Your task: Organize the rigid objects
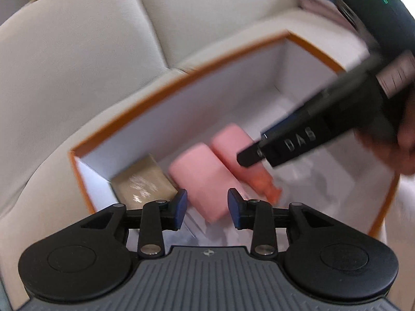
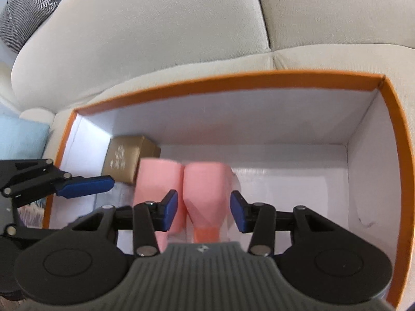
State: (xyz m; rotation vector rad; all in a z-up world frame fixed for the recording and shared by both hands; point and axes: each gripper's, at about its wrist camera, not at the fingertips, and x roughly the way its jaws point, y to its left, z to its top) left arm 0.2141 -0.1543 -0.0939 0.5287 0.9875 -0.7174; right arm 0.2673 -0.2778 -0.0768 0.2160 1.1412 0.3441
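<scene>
An orange-rimmed box with white walls [image 1: 207, 103] [image 2: 233, 124] stands on a beige sofa. On its floor lie a gold carton [image 1: 142, 181] [image 2: 124, 158] in the left corner and two pink bottles side by side. My left gripper [image 1: 207, 211] hangs open over the left bottle [image 1: 199, 184] [image 2: 155, 181], its pads apart from it. One of its blue pads [image 2: 85, 185] shows from the side in the right wrist view. My right gripper [image 2: 204, 211] [image 1: 249, 156] stands open astride the right bottle [image 2: 205, 184] [image 1: 233, 145], near its orange cap [image 2: 206, 233], with slim gaps at both pads.
Beige seat and back cushions [image 2: 155, 39] surround the box. A grey checked cushion [image 2: 28, 10] and a light blue one [image 2: 20, 140] lie to the left. A hand [image 1: 404, 142] holds the right gripper over the box's right side.
</scene>
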